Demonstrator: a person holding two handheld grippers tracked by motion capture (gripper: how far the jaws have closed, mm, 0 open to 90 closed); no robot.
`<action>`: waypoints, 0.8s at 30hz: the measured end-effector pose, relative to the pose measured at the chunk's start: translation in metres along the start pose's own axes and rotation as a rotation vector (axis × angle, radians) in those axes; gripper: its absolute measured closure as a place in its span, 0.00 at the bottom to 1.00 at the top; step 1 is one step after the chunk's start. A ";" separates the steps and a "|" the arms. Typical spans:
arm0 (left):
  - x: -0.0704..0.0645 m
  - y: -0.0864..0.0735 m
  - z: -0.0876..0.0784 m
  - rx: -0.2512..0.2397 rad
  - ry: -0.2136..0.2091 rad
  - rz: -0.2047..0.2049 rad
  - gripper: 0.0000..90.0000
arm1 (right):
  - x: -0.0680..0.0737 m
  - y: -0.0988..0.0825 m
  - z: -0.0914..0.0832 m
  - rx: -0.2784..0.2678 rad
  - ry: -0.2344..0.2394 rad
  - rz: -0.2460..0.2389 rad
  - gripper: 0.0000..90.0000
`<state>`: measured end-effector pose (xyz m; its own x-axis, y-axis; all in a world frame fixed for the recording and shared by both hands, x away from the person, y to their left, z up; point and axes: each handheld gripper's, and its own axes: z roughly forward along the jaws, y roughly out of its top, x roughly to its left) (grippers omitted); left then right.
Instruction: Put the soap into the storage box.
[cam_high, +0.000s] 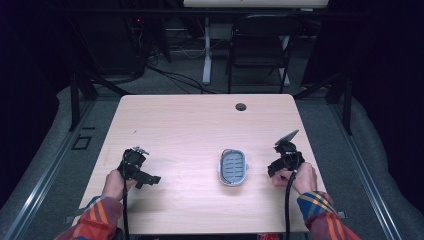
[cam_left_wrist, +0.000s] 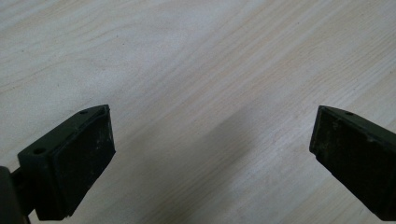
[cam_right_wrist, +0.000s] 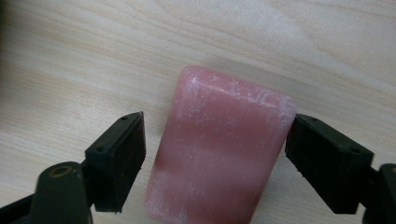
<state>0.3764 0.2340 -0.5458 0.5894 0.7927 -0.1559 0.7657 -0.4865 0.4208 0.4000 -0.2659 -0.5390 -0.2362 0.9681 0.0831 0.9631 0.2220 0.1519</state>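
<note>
The right hand-held gripper (cam_right_wrist: 212, 154) straddles a pink soap bar (cam_right_wrist: 219, 149) lying flat on the wooden surface (cam_right_wrist: 70, 56); its jaws flank the bar's long sides, one pad touching or nearly so, the other apart, so it is not yet gripped. The bar's long axis runs away from this hand-held gripper, between the jaws. No writing can be read on it. Left of the soap lies a grey slotted soap dish (cam_high: 233, 166). Farther left still, the left hand-held gripper (cam_left_wrist: 212, 154) hangs wide open over bare wood, well apart.
</note>
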 end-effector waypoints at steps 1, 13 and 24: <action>0.000 0.000 0.000 0.000 0.000 0.000 0.00 | 0.000 0.000 0.000 0.000 0.000 0.000 0.24; 0.000 0.000 0.001 0.000 -0.009 0.002 0.00 | -0.003 0.001 0.003 0.066 0.003 -0.005 0.32; 0.000 0.000 0.000 0.003 -0.011 0.013 0.00 | 0.001 0.001 0.006 0.068 -0.018 -0.006 0.40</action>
<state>0.3765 0.2333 -0.5459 0.6019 0.7823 -0.1603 0.7588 -0.4978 0.4200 0.4014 -0.2642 -0.5448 -0.2399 0.9687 0.0642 0.9685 0.2342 0.0848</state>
